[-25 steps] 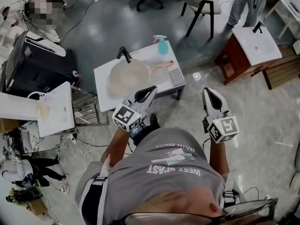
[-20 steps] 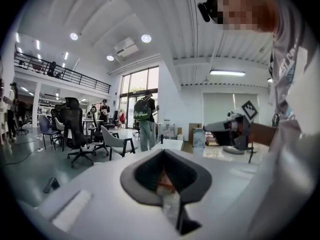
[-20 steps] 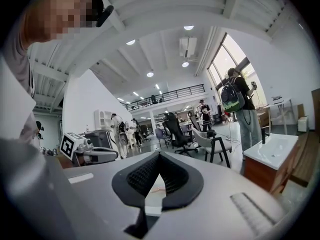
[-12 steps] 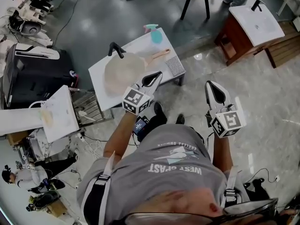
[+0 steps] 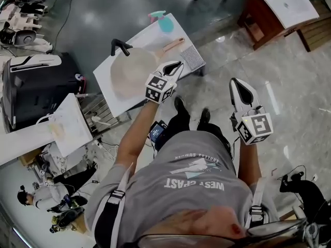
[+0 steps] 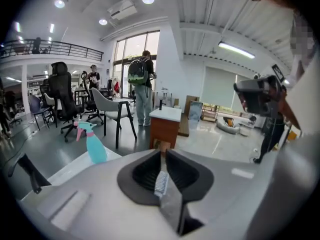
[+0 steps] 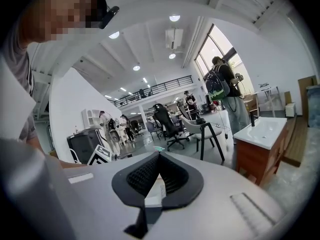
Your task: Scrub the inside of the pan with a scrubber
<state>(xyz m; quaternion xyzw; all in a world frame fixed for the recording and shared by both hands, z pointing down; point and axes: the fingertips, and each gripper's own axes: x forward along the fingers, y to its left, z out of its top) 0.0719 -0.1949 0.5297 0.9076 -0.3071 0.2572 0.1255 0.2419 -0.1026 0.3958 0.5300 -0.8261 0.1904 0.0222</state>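
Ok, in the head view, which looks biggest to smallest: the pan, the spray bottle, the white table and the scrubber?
1. White table, the largest.
2. Pan.
3. Spray bottle and grey scrubber look about the same size in that view, so I won't put one ahead of the other.

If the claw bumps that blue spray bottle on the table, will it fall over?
Probably. The spray bottle stands upright, tall and narrow, so a push up high would likely tip it. It looks plastic, so probably light; how full it is doesn't show. It stands near the far corner of the table, so it might fall off.
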